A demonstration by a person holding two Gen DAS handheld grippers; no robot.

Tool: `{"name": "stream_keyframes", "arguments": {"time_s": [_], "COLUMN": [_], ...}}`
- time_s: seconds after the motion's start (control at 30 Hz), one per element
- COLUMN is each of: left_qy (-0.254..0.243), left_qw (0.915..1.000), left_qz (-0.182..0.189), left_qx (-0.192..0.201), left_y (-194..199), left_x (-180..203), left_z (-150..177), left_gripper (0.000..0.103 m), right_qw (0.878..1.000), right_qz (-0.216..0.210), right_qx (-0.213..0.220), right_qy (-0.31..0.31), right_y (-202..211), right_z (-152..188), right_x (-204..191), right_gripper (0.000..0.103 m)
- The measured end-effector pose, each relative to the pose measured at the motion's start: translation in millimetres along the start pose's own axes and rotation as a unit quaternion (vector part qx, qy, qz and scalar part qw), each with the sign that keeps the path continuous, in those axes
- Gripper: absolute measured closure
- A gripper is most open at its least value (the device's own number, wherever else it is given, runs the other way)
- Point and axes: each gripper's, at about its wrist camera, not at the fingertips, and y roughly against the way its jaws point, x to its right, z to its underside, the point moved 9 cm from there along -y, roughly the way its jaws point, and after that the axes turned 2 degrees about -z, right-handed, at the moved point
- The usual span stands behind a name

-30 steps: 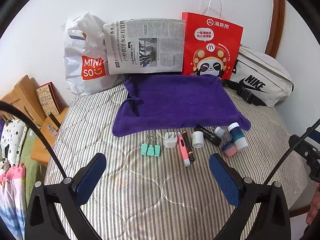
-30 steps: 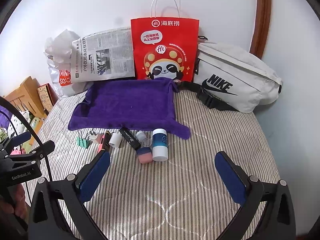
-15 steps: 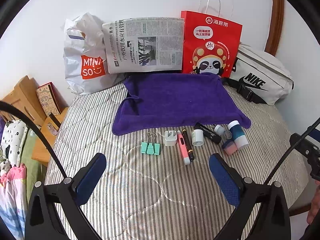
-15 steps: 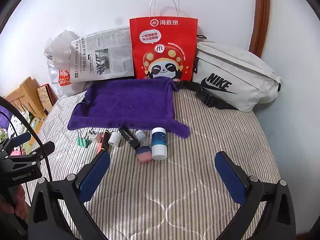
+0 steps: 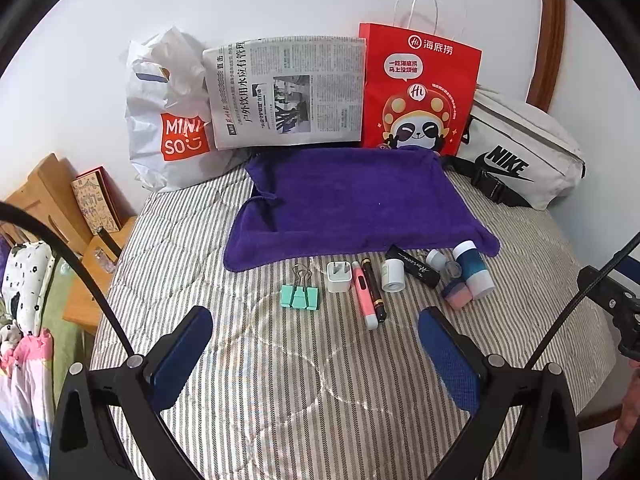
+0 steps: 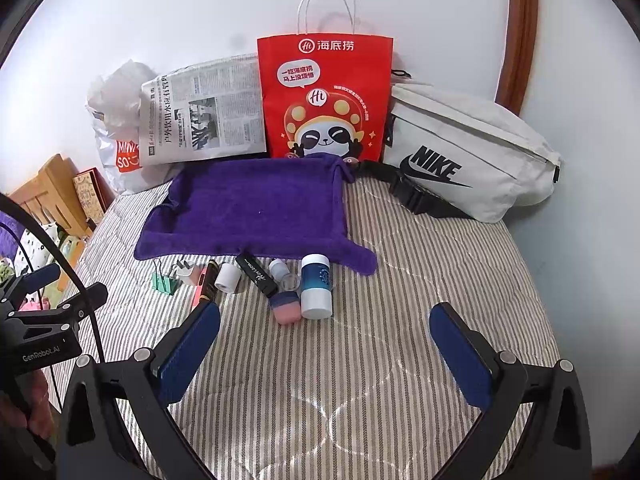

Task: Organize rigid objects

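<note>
lying ahead of both wide-open, empty grippers, left gripper (image 5: 314, 346) and right gripper (image 6: 324, 344): green binder clip (image 5: 299, 297).

Striped quilted bed (image 5: 320, 380) carries a purple towel (image 5: 352, 204) laid flat. Along the towel's near edge: green binder clip (image 5: 299, 297), white charger plug (image 5: 338, 277), pink pen (image 5: 363, 300), blue-white bottle (image 6: 316, 286).
</note>
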Motion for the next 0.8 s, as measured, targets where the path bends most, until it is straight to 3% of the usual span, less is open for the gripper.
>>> {"name": "stream_keyframes", "arguments": {"time_s": [0.8], "left_qy": [-0.002], "left_qw": [1.0], "left_qz": [0.0], "left_qx": [0.006], "left_y": [8.2], "left_x": [-4.9], "left_z": [-5.4], "left_gripper": [0.0], "right_qw": [1.0], "right_qz": [0.003], "right_qx": [0.002], "right_qy": [0.002], "right_y": [4.5], "right_z": [0.9], "right_x": [1.3], "right_gripper": [0.0]}}
